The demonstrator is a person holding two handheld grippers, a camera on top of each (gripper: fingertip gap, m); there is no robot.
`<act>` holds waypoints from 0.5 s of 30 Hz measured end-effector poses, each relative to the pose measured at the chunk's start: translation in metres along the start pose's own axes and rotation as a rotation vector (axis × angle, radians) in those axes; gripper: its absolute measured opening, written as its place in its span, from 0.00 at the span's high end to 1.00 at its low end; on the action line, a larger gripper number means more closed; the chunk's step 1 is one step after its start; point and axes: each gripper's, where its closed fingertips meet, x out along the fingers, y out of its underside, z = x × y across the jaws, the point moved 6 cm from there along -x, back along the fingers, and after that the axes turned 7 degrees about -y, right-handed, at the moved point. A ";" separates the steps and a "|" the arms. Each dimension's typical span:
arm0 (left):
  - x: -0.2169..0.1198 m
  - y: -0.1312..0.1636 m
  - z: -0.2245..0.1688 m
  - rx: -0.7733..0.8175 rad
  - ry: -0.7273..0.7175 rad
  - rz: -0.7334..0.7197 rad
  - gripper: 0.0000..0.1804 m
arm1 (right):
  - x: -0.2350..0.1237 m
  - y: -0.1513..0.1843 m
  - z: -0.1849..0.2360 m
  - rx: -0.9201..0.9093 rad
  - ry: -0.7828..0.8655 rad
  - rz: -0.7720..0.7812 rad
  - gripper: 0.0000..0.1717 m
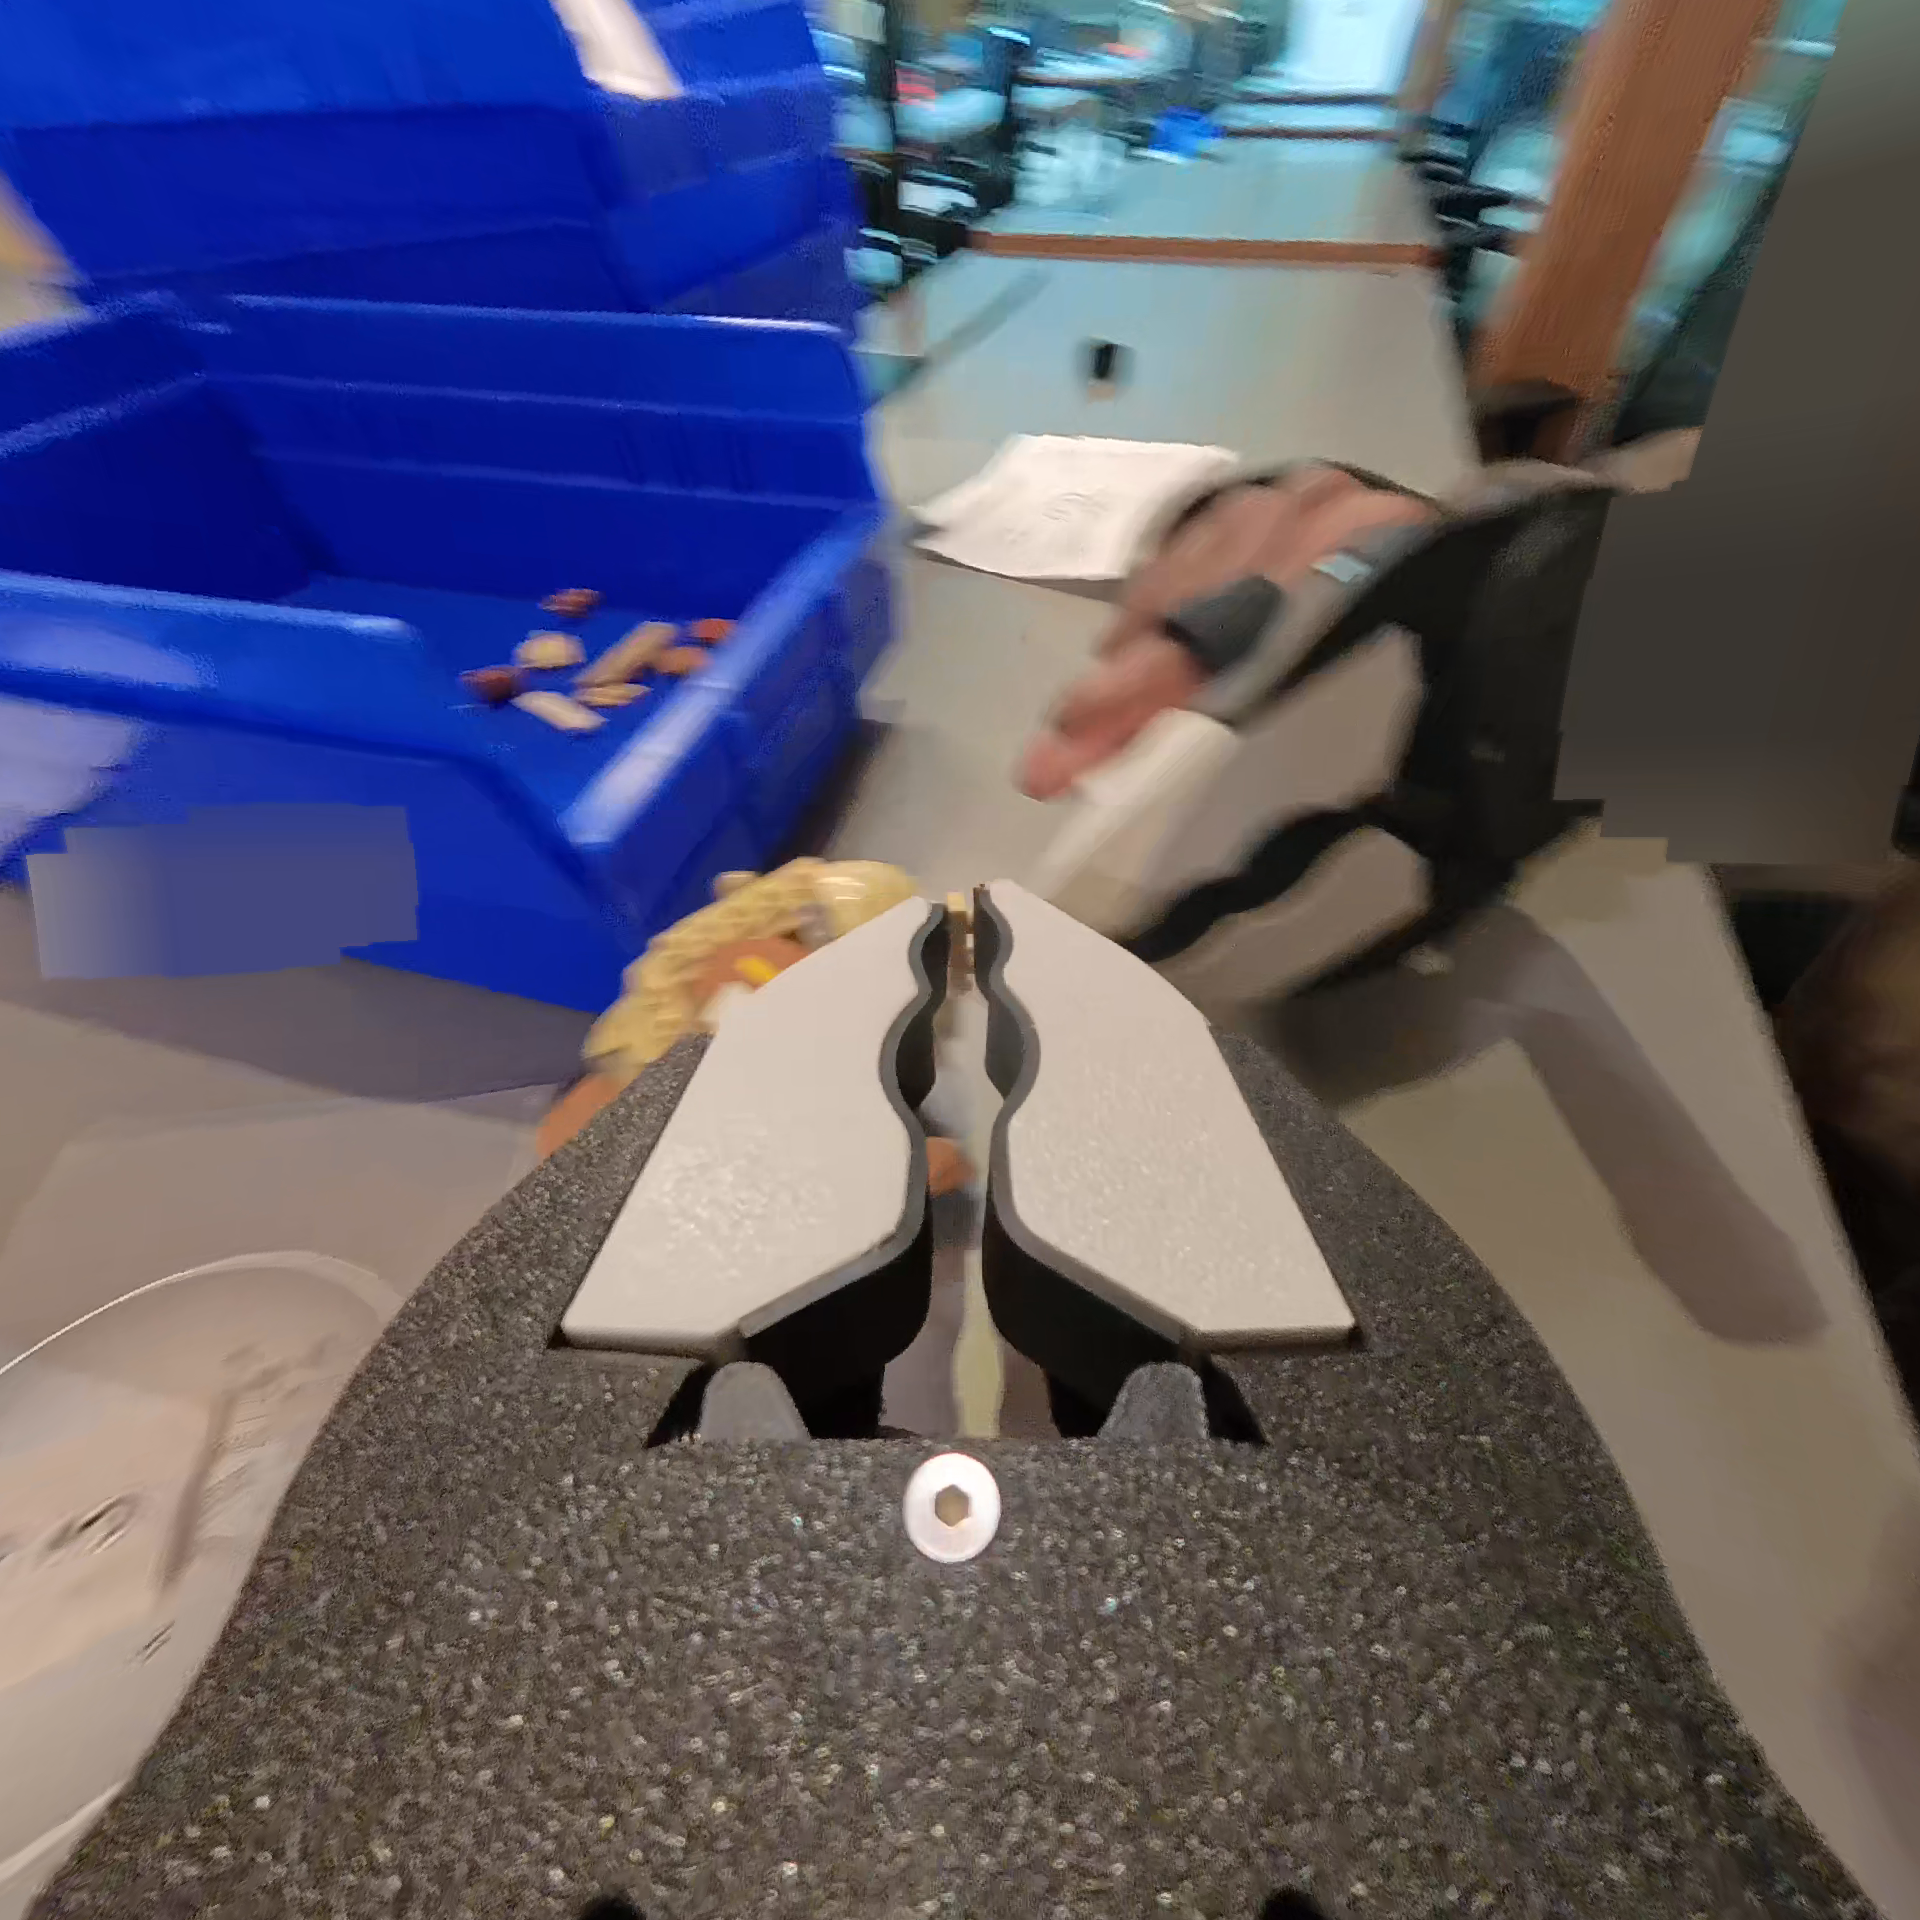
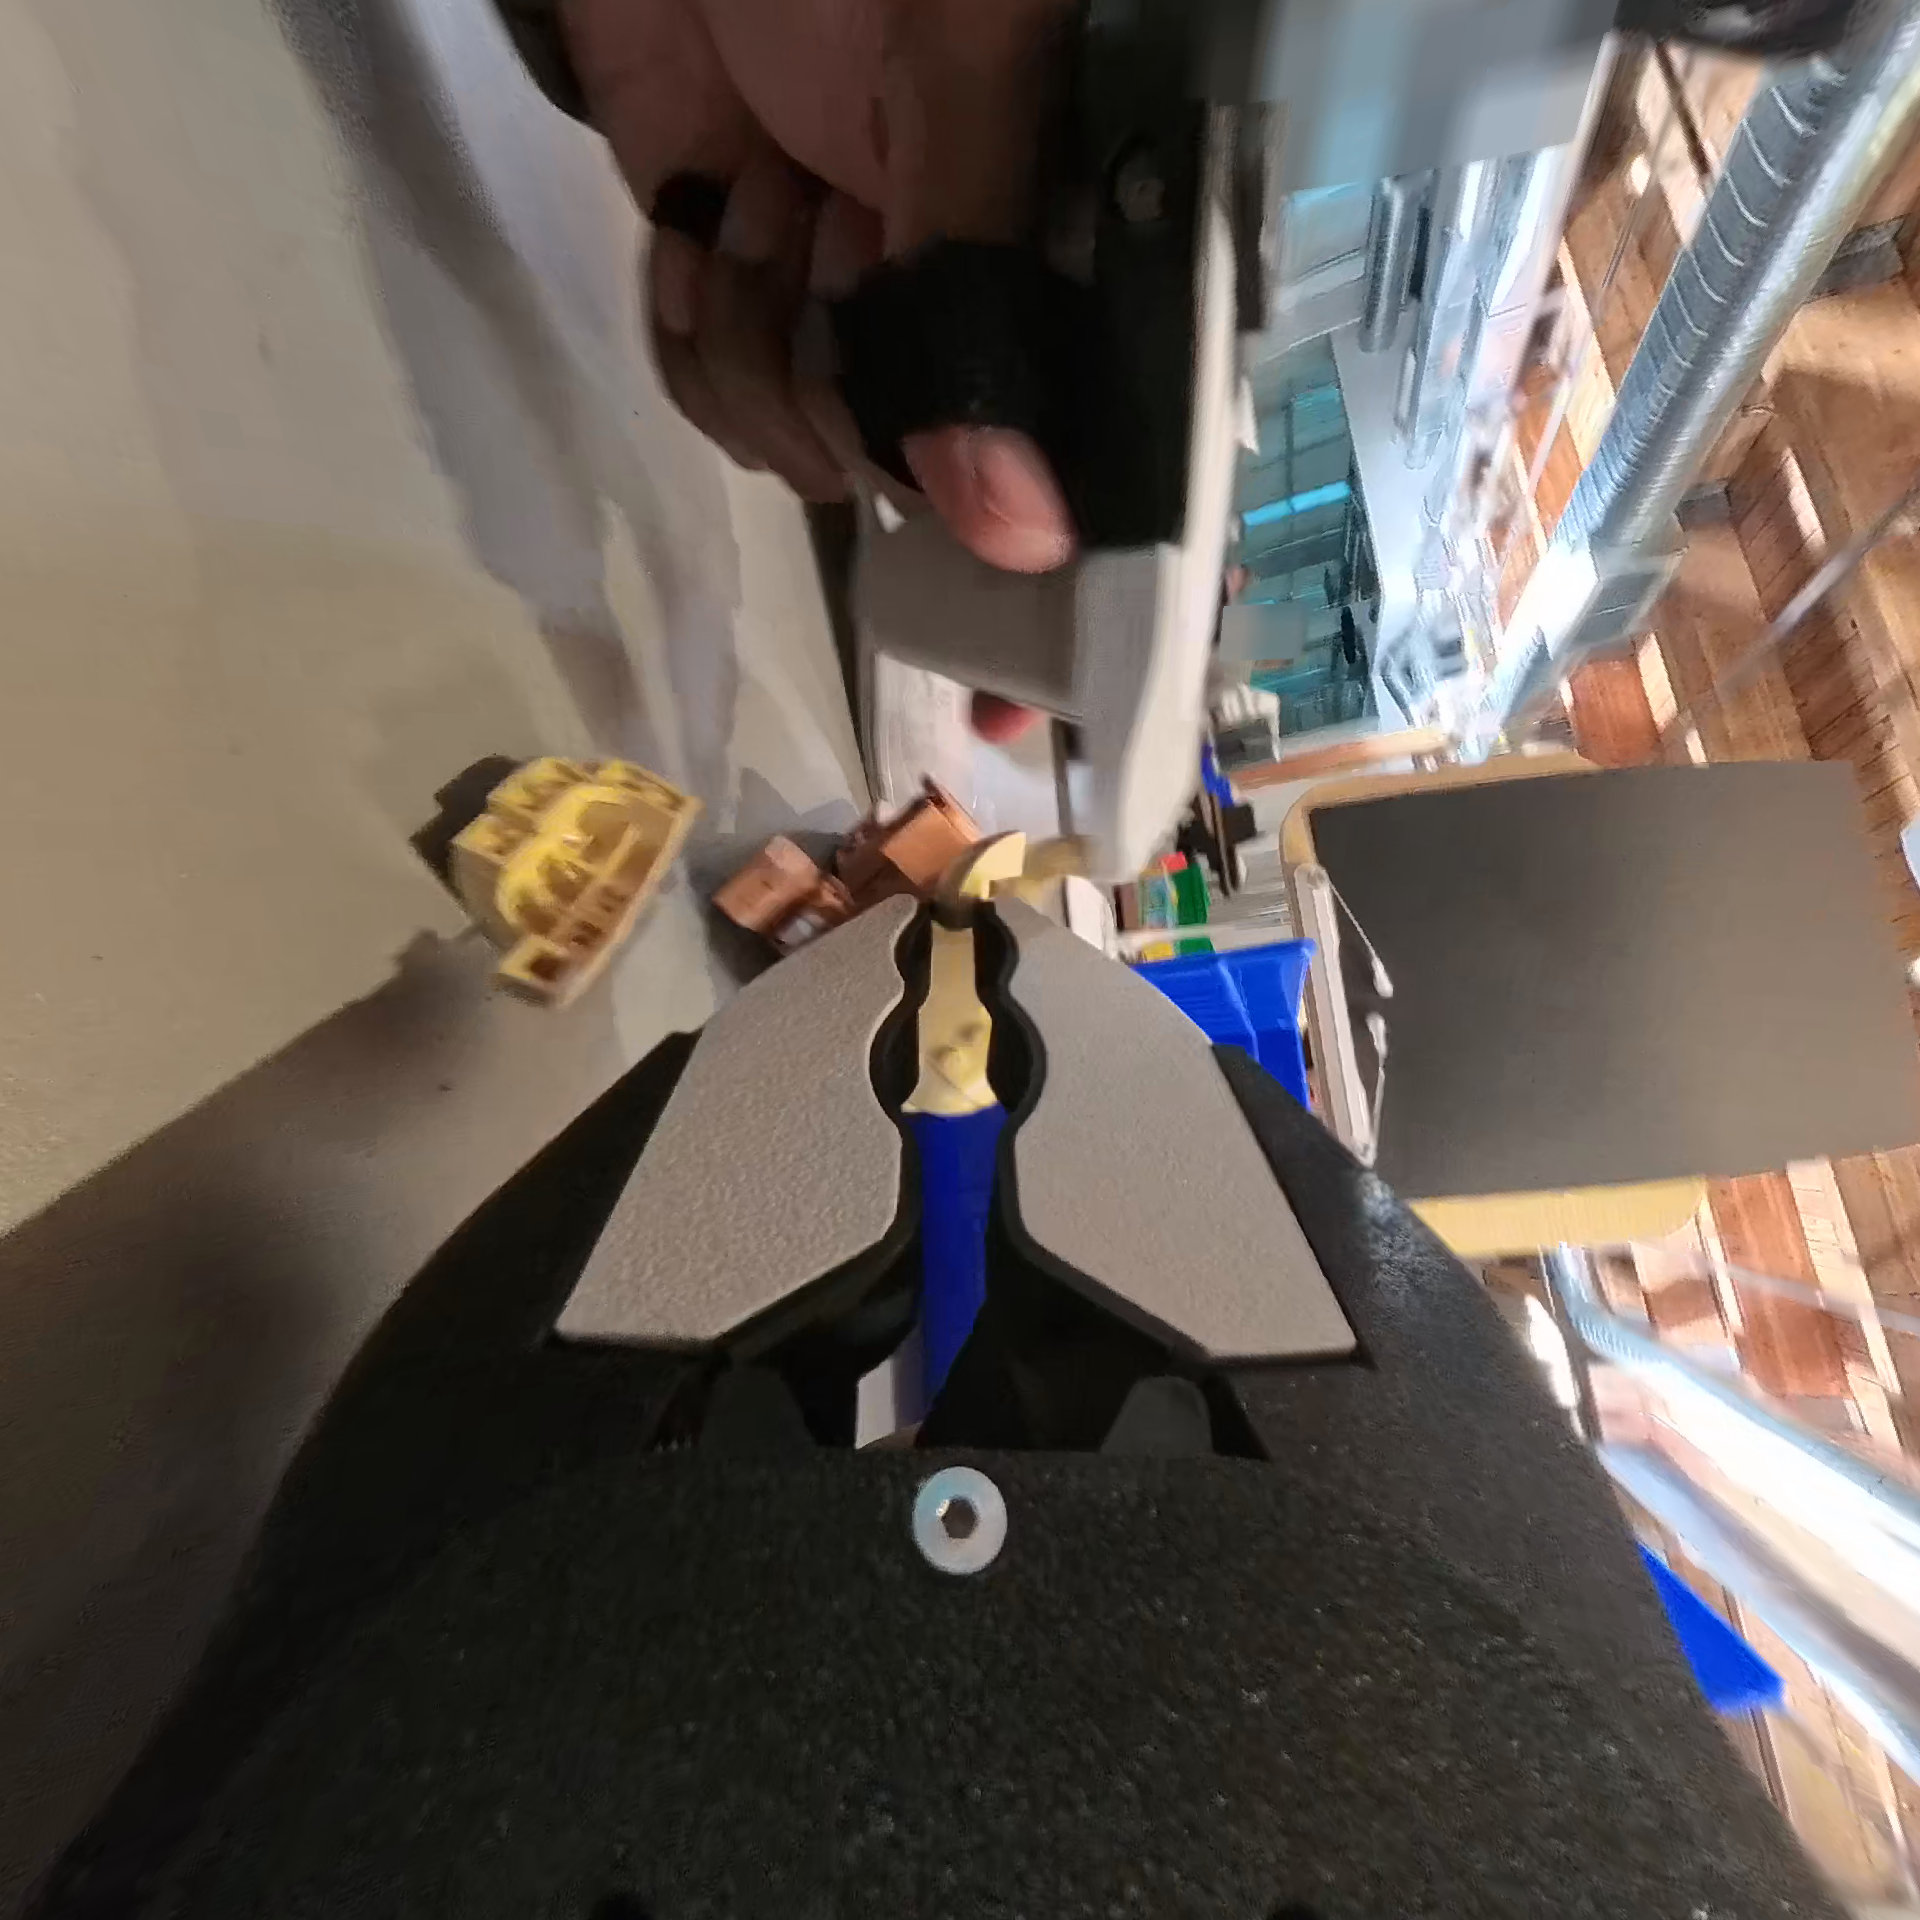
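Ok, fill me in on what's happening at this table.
A person works two hand-held grippers. The left hand-held gripper is nearly closed on a small tan piece, beside a pile of tan and brown blocks. The right hand-held gripper pinches a cream-coloured piece. A blue bin holds a few more pieces.

Bins [image 1: 436, 499] stacked at left on worktop [image 1: 312, 1060]; small pieces [image 1: 597, 665] inside lower bin. Parts pile [image 1: 748, 935] before bins, left of tool [image 1: 964, 925]. Paper [image 1: 1070, 504] behind.
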 end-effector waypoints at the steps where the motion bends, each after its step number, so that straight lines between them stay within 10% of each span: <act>1: -0.003 -0.002 0.009 -0.012 -0.054 -0.023 0.98 | -0.001 -0.003 0.005 -0.022 -0.026 -0.024 0.96; 9: -0.025 -0.016 0.046 -0.281 -0.015 -0.195 0.97 | -0.008 -0.002 -0.021 0.083 0.126 -0.063 0.95; 15: -0.022 -0.015 0.042 -0.300 0.013 -0.200 0.98 | -0.008 0.090 -0.098 0.602 0.341 0.214 0.86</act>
